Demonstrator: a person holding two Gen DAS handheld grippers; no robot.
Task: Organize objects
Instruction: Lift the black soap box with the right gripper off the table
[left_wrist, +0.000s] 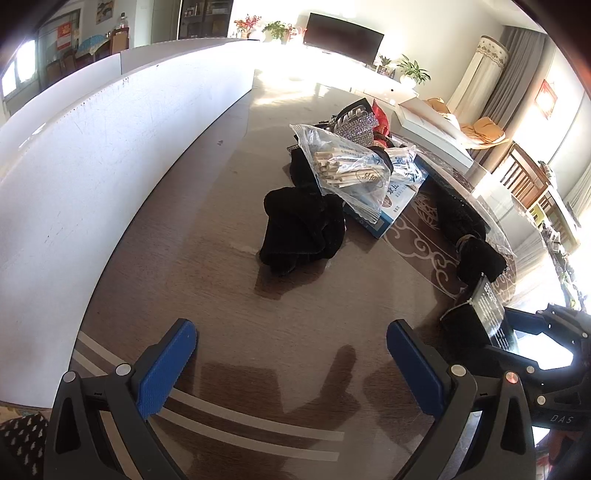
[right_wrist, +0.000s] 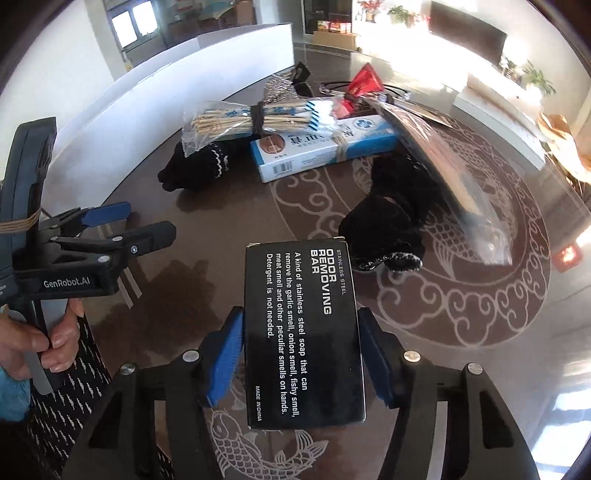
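right gripper (right_wrist: 301, 360): blue pads sit against both long sides of the black box (right_wrist: 304, 334), pinching it
left gripper (left_wrist: 291, 363): fingers spread wide, nothing between them, bare table (left_wrist: 229, 236) below
box position: between the right fingers, far end sticking out past the tips over the table
box axis: long axis runs along the fingers, away from the camera; printed face up, text sideways, reads "ODOR REMOVING BAR"
hidden: box underside and near end; whether the box rests on the table or is lifted, can't tell
left view of box: only a sliver at the right edge, mostly cut off by the right gripper's body
pile: bagged chopsticks (right_wrist: 255, 118) lie on top of a blue-white carton (right_wrist: 325, 147), well beyond the box
black fabric: one clump (right_wrist: 384, 229) just beside the box's far right corner, another (right_wrist: 195, 170) under the chopstick bag; items unclear
clear bag (right_wrist: 461, 177): blurred, contents unreadable
hand (right_wrist: 33, 339): grips the left gripper's handle, partly cut off by the frame
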